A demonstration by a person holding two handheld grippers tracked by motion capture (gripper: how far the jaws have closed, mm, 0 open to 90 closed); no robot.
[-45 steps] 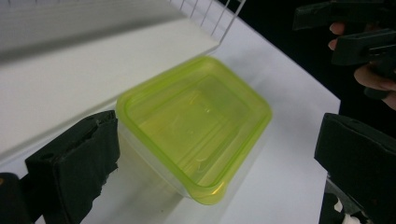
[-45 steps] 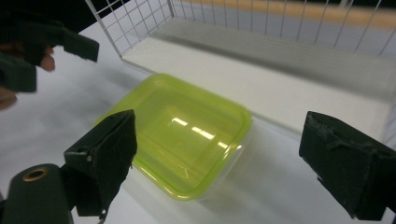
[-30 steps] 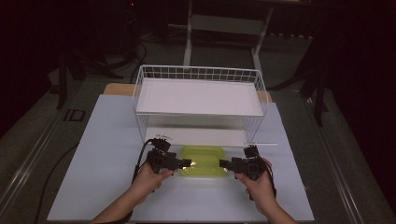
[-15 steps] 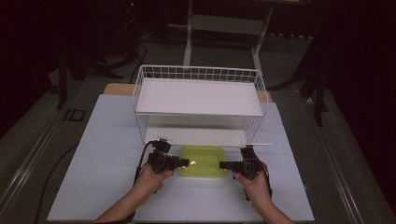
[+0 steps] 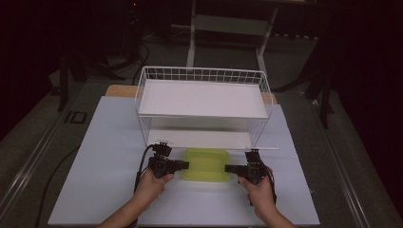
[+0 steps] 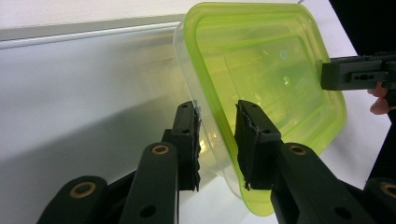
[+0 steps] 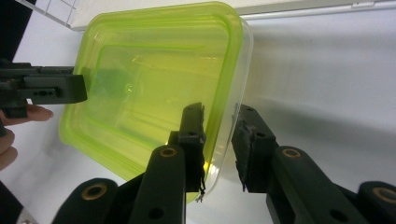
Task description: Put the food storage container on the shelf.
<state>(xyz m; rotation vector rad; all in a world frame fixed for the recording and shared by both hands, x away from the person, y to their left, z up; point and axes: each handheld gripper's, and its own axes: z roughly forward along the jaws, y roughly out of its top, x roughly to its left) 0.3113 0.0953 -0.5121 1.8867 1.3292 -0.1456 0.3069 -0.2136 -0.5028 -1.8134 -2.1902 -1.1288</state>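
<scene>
Down on the near half of the white table [image 5: 109,156], seen from the high view, I am holding the green container [image 5: 206,164] between my two grippers: my left gripper [image 5: 183,165] is meeting its left edge and my right gripper [image 5: 230,168] its right edge, with the white wire basket [image 5: 202,97] standing just beyond it on the far side. Both sets of jaws have just been closing, and the container's edge is sitting between each pair.

Along my left gripper view, the jaws are straddling the green lid's rim and the clear wall under it. One pad is lying against the clear wall, while the other is looking a shade off the green rim, so I cannot tell whether this side is truly pinching yet.

Along my right gripper view, the picture is much the same: the rim is running up between the jaws, one pad is touching the green side, and the far pad is seeming to stand a little clear of the clear wall.

I am judging the risk to be a shallow bite. The plastic is smooth and thin, and I am catching only the rim on each side, so if one side is gripping harder or lifting first, the container may tilt, slip out, or its lid may pop loose.
</scene>
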